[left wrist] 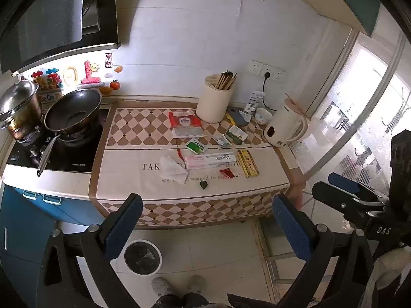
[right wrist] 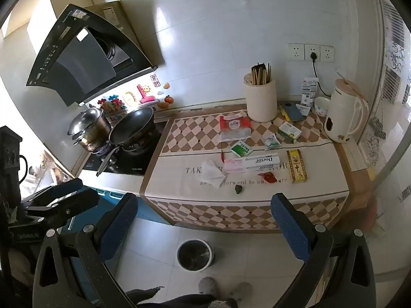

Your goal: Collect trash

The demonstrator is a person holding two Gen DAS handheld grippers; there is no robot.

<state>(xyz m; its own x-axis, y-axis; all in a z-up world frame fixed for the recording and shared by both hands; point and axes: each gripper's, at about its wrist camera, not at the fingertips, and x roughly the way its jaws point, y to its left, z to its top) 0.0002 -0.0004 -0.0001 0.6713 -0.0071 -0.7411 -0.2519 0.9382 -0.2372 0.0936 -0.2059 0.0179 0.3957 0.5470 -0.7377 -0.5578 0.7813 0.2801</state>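
Note:
Trash lies on the checked cloth of the counter (left wrist: 123, 177): a crumpled white tissue (left wrist: 172, 168), a red wrapper (left wrist: 226, 173), a small dark lump (left wrist: 204, 184), a red chili (left wrist: 180, 154), a green sachet (left wrist: 195, 146), a pink-and-white Doctor box (left wrist: 210, 159) and a yellow box (left wrist: 248, 163). The same items show in the right wrist view, with the tissue (right wrist: 212, 173) and wrapper (right wrist: 267, 177). A white-rimmed trash bin (left wrist: 142, 256) stands on the floor below the counter (right wrist: 195, 254). My left gripper (left wrist: 206, 220) and right gripper (right wrist: 204, 218) are open, empty, held back from the counter edge.
A stove with a wok (left wrist: 73, 114) and a steel pot (left wrist: 19, 107) is at the left. A chopstick holder (left wrist: 214, 101), a bowl (left wrist: 263, 115) and a white kettle (left wrist: 285, 125) stand at the back right. A glass door is at the right.

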